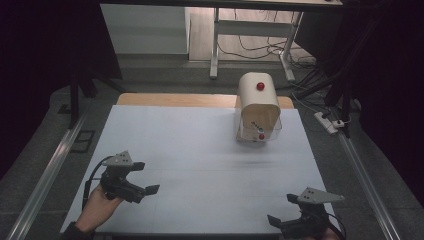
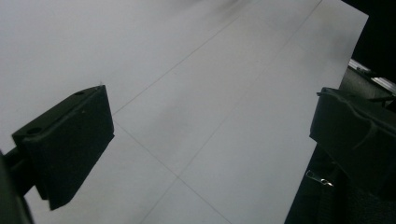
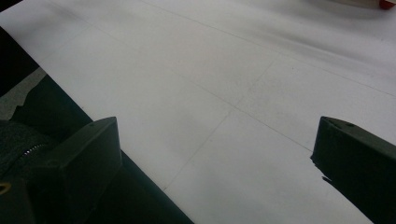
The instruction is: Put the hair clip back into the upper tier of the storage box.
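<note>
Bread box (image 1: pixel 258 107): it stands at the far right of the white table (image 1: pixel 200 165), a rounded, cream-coloured box with a red knob (image 1: pixel 260 86) on top and a second red knob (image 1: pixel 261 136) low on its front, well apart from both tools.
Lid: down, the box looks closed; what is inside cannot be told.
Left gripper (image 1: pixel 148 176): jaws spread wide, nothing between them, hanging over the near left of the table; its own view looks between the black pads (image 2: pixel 70 140) onto bare tabletop.
Right gripper (image 1: pixel 281 209): also spread and empty, low at the near right edge, its jaws pointing left across the table.
Hands: the left hand (image 1: pixel 97 205) comes in from the bottom edge, wrist low, tool tilted towards the middle.
Step in hand: likely the reach out to the box, by this commentator's reading.
How to do it well: the right tool is nearer; bring it straight forward, keep the jaws spread until they frame the lower knob, then close squarely.
Risk: the box could slide if pushed before it is steadied.
</note>
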Demonstrator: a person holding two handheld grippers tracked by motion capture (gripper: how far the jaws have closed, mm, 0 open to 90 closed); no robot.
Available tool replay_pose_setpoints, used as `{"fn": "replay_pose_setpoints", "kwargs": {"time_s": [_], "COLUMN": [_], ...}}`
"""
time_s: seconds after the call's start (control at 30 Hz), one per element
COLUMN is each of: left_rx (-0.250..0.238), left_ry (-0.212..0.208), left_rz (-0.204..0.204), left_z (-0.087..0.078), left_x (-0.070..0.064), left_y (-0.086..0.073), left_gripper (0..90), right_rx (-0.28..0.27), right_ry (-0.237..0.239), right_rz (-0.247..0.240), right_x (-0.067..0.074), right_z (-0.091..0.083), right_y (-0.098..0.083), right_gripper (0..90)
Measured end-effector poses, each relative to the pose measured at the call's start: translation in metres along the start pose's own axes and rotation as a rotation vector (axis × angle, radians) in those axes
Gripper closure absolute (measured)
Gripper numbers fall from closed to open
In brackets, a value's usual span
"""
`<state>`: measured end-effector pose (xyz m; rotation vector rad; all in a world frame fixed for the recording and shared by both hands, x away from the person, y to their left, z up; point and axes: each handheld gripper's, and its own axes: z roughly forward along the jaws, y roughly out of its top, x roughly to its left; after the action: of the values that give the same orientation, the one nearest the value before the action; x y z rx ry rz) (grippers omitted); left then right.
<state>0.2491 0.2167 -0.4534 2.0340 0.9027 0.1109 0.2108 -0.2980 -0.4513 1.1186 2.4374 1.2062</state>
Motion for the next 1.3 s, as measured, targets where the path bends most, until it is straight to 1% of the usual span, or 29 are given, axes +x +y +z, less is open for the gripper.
{"fn": "replay_pose_setpoints", "kwargs": {"time_s": [0.17,0.47,0.73,0.87,1.07,1.3], "left_rx": [-0.018,-0.035,-0.035,-0.029,-0.041,-0.060], "left_ry": [0.022,0.043,0.056,0.065,0.078,0.094], "left_rz": [-0.020,-0.052,-0.085,-0.088,-0.103,-0.145], "left_z": [-0.010,-0.025,-0.033,-0.036,-0.045,-0.059], "left_x": [-0.004,-0.008,-0.009,-0.010,-0.012,-0.013], "left_y": [-0.011,-0.032,-0.046,-0.053,-0.063,-0.077], "left_gripper": [0.0,0.0,0.0,0.0,0.0,0.0], "right_rx": [0.000,-0.002,0.002,0.002,0.003,0.003], "right_ry": [0.001,0.003,0.000,-0.001,-0.004,-0.005], "right_rz": [0.002,0.003,0.003,0.003,0.004,0.007], "right_x": [0.000,0.000,0.000,0.000,0.000,0.000], "right_z": [0.000,0.000,0.000,0.001,0.001,0.001], "right_y": [0.000,0.000,0.000,0.000,0.000,0.001], "right_gripper": [1.1,1.1,1.1,1.1,1.1,1.1]}}
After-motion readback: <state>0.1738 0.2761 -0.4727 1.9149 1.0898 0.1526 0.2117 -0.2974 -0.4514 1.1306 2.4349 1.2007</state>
